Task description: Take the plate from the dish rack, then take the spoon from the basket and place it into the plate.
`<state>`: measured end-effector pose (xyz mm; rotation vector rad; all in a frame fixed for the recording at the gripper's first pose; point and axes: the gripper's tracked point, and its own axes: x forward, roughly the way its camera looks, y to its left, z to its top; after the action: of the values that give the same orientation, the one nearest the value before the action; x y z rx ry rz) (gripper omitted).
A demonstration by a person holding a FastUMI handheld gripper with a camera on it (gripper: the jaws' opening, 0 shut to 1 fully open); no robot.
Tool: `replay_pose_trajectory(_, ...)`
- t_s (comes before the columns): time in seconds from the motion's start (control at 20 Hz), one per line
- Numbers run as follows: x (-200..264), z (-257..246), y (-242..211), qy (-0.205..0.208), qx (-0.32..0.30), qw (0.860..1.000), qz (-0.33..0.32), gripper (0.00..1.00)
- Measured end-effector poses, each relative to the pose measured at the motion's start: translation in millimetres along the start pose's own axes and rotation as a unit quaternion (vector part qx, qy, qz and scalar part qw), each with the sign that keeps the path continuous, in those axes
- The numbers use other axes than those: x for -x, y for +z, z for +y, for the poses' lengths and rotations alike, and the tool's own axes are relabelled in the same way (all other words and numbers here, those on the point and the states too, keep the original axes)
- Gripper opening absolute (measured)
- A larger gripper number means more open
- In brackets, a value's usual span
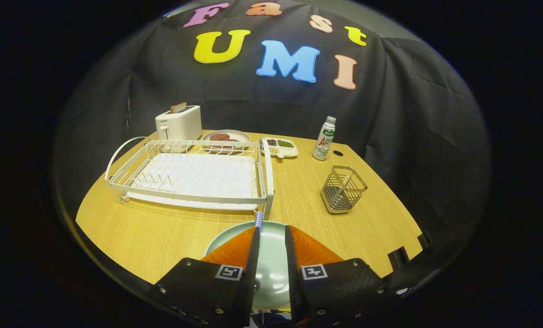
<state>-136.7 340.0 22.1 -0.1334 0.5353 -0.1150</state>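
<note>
A pale green plate (pixel 271 269) lies on the wooden table just in front of the dish rack (pixel 194 175), right under my fingers. My gripper (pixel 272 228) hovers over the plate with its fingers apart, open. The spoon's blue-and-white striped handle (pixel 259 221) pokes out at the tip of the left finger and runs along that finger's inner side over the plate; its bowl is hidden. Only the left finger is near the handle. The wire basket (pixel 344 189) stands empty beyond the fingers to the right. No dishes stand in the white rack.
Behind the rack are a white toaster (pixel 179 122), a plate with food (pixel 225 135) and a small divided tray (pixel 279 146). A bottle (pixel 324 138) stands behind the basket, beside a hole in the table (pixel 337 153).
</note>
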Motion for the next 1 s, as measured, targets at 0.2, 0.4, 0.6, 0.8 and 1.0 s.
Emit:
replay_pose_trajectory(0.2,-0.7,-4.4,2.8,-0.005,-0.007,1.0,0.0,0.33)
replay_pose_trajectory(0.4,-2.8,-3.0,8.8,-0.001,-0.006,1.0,-0.006,0.33)
replay_pose_trajectory(0.6,3.6,-1.4,31.5,0.015,-0.006,0.999,-0.034,0.37)
replay_pose_trajectory(0.8,13.1,-9.6,74.4,0.022,-0.014,0.996,-0.086,0.99)
replay_pose_trajectory(1.0,27.2,-20.9,128.5,0.028,-0.028,0.988,-0.147,0.97)
